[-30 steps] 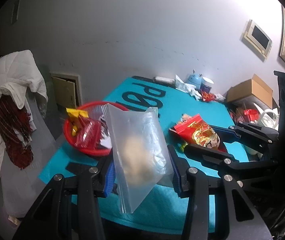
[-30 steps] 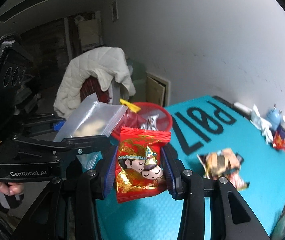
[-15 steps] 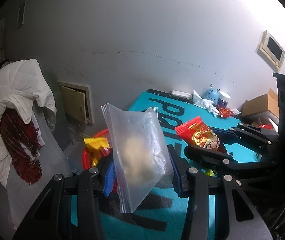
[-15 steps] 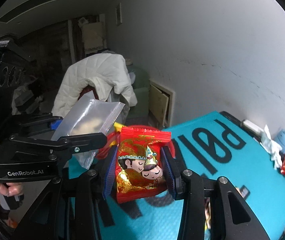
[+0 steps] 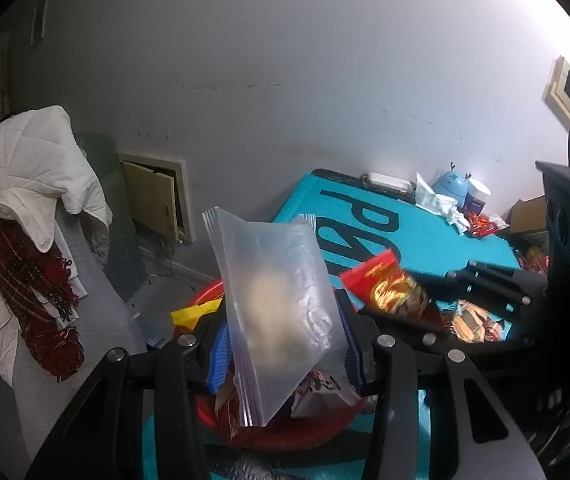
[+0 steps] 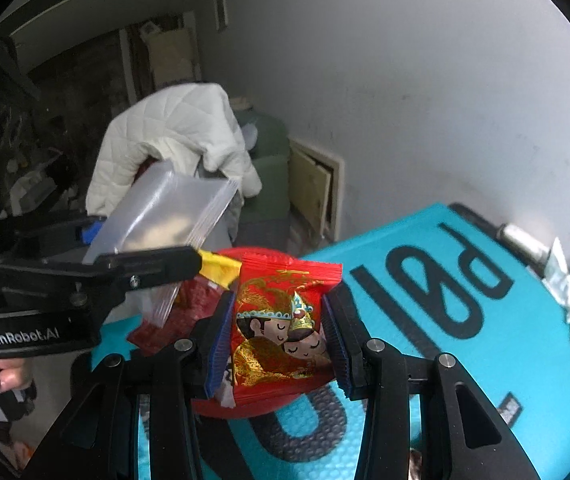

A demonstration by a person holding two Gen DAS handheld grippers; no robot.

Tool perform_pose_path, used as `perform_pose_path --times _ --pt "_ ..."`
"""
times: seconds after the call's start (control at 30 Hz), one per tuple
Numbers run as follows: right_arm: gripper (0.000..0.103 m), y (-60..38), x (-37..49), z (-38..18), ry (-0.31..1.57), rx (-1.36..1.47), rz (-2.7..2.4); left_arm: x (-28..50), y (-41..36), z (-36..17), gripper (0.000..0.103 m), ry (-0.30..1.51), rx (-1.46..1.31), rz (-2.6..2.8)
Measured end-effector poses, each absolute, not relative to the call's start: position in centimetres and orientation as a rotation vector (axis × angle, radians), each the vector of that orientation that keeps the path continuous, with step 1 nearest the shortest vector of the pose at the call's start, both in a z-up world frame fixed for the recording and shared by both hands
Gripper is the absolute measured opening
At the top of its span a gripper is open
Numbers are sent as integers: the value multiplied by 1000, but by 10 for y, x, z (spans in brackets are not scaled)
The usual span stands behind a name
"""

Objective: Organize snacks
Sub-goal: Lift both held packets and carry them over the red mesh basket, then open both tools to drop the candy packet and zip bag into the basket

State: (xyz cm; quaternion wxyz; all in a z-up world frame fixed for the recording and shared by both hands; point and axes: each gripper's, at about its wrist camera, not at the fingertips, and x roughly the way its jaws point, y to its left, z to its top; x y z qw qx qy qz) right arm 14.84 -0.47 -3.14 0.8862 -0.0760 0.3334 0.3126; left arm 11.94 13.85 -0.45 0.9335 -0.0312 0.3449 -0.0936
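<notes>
Dim room, upper-right glare, fisheye warp

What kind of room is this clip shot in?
Probably a cluttered room at home: a white quilted jacket draped over a chair, a teal mat on a table, cardboard boxes by the wall.

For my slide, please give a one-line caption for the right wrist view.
Right gripper holds a red snack pack over the red basket; left gripper holds a clear bag.
</notes>
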Motion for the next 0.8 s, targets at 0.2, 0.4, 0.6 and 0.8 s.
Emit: perform_pose_path --times 0.2,0.4,0.6,0.8 --pt "45 -3 159 -50 755 -125 668 139 133 -17 45 739 -63 -204" --pt "51 -13 161 -52 772 -127 623 149 126 -23 45 763 -45 -203" --pt "51 -23 159 -46 770 -122 596 156 120 -25 45 778 -33 -210" --pt "51 -27 157 -44 768 -131 573 167 114 -35 46 864 -21 -214"
